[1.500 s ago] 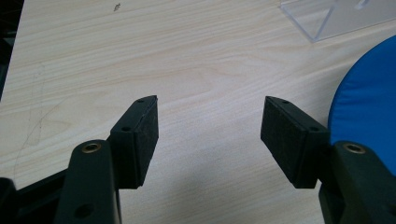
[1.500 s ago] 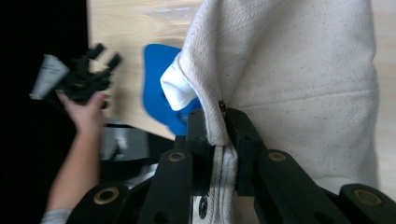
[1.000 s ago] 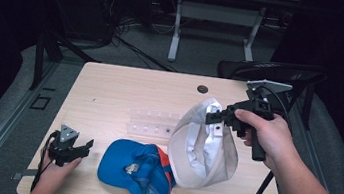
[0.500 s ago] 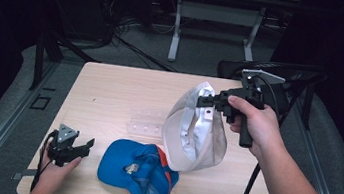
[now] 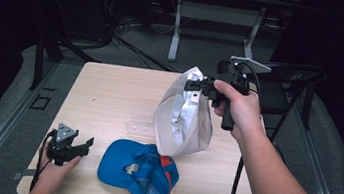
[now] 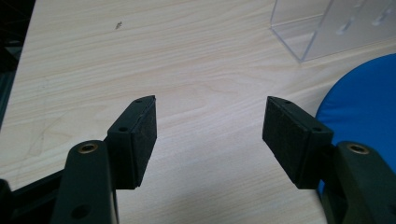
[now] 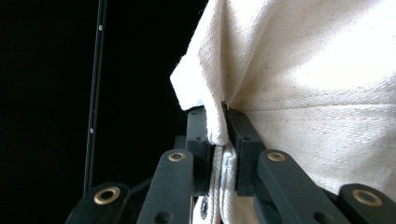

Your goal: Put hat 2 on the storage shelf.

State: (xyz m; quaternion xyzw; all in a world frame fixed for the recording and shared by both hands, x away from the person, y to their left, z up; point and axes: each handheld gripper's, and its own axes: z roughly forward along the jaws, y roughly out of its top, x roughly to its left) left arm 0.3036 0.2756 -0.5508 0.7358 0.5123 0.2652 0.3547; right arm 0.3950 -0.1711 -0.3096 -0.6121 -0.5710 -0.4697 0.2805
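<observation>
Jaws of the right gripper are clamped on the edge of a white cap, which hangs in the air above the table. The left gripper rests at the near left corner with its jaws apart, beside a blue cap lying flat; a clear stand sits just behind it.

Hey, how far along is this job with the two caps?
Done: the white cap is lifted off the table, pinched in the right gripper. In hand: it hangs in the air. Left: the blue cap lies untouched by the open left gripper; the clear stand holds nothing.
</observation>
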